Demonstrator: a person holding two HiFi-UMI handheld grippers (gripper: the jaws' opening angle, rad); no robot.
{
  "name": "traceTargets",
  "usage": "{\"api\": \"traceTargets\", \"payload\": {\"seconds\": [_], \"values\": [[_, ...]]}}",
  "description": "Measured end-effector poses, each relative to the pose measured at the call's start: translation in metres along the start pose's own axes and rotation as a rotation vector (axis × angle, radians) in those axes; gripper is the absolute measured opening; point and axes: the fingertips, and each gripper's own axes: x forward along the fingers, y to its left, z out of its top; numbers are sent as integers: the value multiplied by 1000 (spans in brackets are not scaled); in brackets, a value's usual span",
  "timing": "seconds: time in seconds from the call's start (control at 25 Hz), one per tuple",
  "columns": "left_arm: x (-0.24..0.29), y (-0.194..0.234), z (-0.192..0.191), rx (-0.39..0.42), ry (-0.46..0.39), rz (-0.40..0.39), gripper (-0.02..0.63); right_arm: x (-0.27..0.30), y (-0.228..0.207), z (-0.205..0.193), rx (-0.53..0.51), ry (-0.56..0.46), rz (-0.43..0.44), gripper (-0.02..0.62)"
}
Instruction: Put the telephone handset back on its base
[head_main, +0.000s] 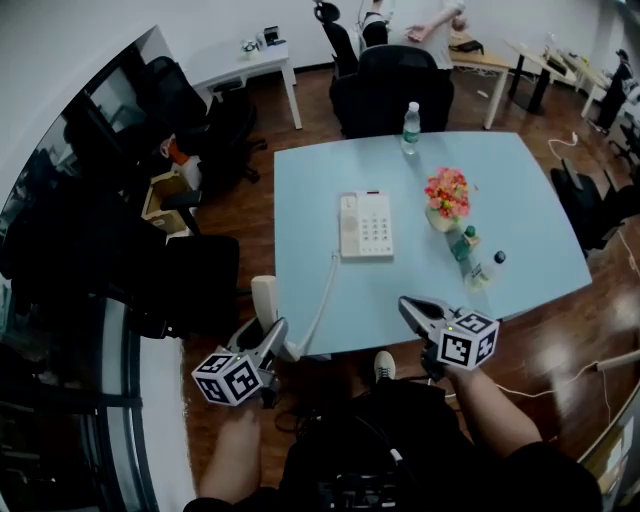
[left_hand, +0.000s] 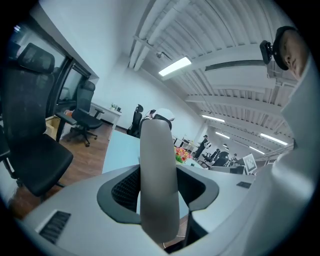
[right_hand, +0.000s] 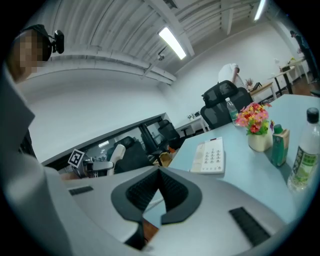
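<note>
The white telephone base (head_main: 366, 225) lies on the light blue table (head_main: 510, 190), with its keypad up; it also shows in the right gripper view as the base (right_hand: 212, 155). Its cord (head_main: 324, 296) runs off the near table edge to the white handset (head_main: 265, 303). My left gripper (head_main: 277, 334) is shut on that handset, off the table's near left corner. In the left gripper view the handset (left_hand: 159, 165) stands upright between the jaws. My right gripper (head_main: 410, 306) hovers at the near table edge, shut on nothing, its jaws (right_hand: 160, 173) touching at the tips.
A flower pot (head_main: 446, 196), a green bottle (head_main: 462, 243) and a clear bottle (head_main: 489, 268) stand right of the base. A water bottle (head_main: 411, 126) is at the far edge. Black office chairs (head_main: 392, 86) surround the table; a person stands at the back.
</note>
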Motion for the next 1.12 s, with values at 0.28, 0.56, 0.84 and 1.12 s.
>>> {"api": "traceTargets", "payload": {"seconds": [0.28, 0.56, 0.84, 1.12], "values": [[83, 2, 13, -12, 73, 48, 215, 20, -52, 38, 56, -53, 5, 18], [181, 5, 9, -59, 151, 101, 215, 33, -82, 47, 71, -29, 54, 18], [268, 2, 26, -4, 209, 149, 215, 49, -110, 56, 97, -7, 100, 18], [349, 18, 39, 55, 316, 232, 215, 69, -132, 61, 132, 8, 117, 18]]}}
